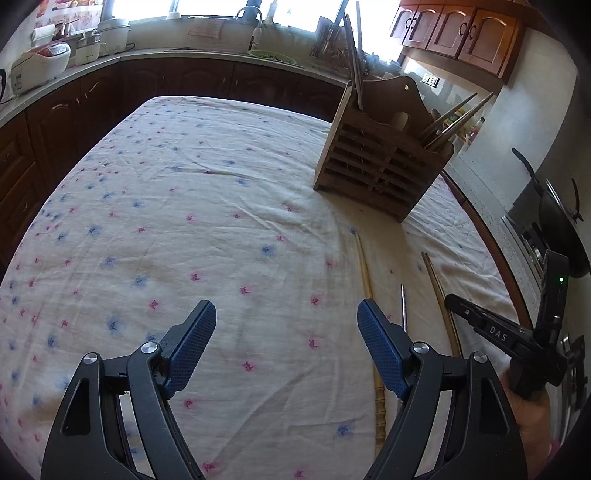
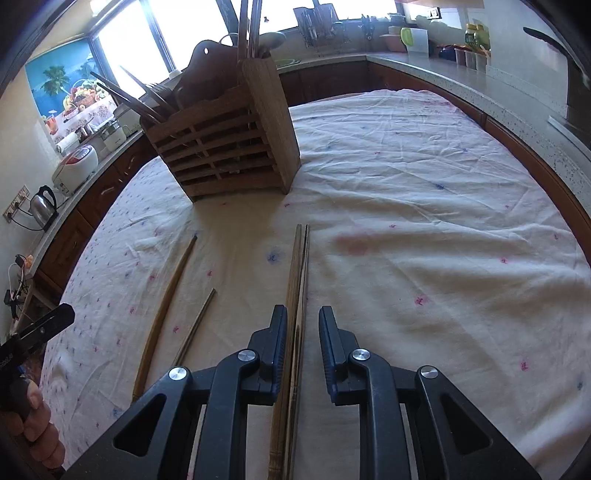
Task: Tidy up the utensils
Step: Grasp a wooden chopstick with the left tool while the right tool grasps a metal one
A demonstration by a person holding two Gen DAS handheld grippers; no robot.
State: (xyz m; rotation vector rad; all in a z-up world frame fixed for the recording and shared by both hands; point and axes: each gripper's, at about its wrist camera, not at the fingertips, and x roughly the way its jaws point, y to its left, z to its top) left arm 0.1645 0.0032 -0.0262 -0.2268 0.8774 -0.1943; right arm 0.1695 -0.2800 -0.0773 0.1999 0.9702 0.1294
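A slatted wooden utensil holder (image 1: 373, 166) (image 2: 229, 147) stands on the flowered tablecloth (image 1: 184, 221) (image 2: 424, 221) with chopsticks and spoons sticking out of it. Loose chopsticks lie in front of it. In the right wrist view a pair of long chopsticks (image 2: 297, 277) runs between the narrow jaws of my right gripper (image 2: 303, 312), with a gap still showing at the right pad. To their left lie a long brown chopstick (image 2: 170, 295) and a short metal one (image 2: 201, 317). My left gripper (image 1: 286, 306) hangs wide open over bare cloth, with a pale chopstick (image 1: 369, 288) passing under its right finger.
Dark wood cabinets and a stone counter ring the table. A rice cooker (image 1: 40, 62) (image 2: 75, 166) and a kettle (image 2: 42, 205) stand on one side, a black pan (image 1: 554, 221) on the other. A sink with a dish rack (image 2: 317, 26) lies behind the holder.
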